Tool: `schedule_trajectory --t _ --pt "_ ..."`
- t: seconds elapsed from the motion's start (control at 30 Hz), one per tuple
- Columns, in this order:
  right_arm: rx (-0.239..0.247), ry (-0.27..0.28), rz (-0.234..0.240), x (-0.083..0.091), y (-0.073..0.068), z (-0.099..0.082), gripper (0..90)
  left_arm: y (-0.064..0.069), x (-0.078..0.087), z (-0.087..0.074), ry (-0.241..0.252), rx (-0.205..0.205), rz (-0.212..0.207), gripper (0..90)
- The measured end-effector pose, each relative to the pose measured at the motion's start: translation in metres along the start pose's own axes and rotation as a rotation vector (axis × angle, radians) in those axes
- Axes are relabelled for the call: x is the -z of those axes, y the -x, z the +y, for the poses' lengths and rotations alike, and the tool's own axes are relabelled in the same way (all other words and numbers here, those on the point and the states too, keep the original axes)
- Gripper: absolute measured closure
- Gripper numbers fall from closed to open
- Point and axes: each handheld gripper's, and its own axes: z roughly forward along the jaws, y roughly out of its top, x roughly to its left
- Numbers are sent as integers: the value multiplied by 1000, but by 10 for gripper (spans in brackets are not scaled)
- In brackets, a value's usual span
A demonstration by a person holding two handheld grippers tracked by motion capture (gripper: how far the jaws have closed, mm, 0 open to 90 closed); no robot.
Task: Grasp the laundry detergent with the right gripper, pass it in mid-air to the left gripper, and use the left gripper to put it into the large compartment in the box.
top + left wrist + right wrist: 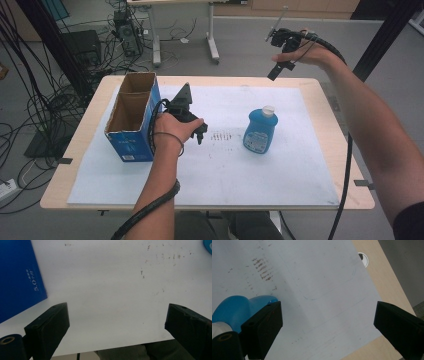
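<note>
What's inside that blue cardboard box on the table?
The blue cardboard box stands open-topped, split into two compartments. Bare brown inner walls show, with nothing visible inside. The bottoms are hidden by the near wall and shadow, so something small could lie there.

Both grippers held with jaws wide apart and nothing between them.

The left hand (172, 127) comes in from the bottom edge on a nearly straight forearm and holds the left gripper (199, 131) low, its jaws spread wide. The right arm reaches up along the right side, wrist bent, with the right hand (300, 55) lifting the right gripper (274, 70) high and well apart from the left; its jaws also stand wide.
</note>
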Motion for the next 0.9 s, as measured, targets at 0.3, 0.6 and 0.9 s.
schedule_trajectory --t 0.3,0.6,0.9 --pt "-13 9 -6 9 2 -9 82 0 4 -1 10 -4 6 58" --pt "-30 25 -10 28 0 -30 82 3 5 -4 16 -17 4 58" --pt "-50 64 -6 39 -1 -61 84 10 10 -6 33 -37 6 57"
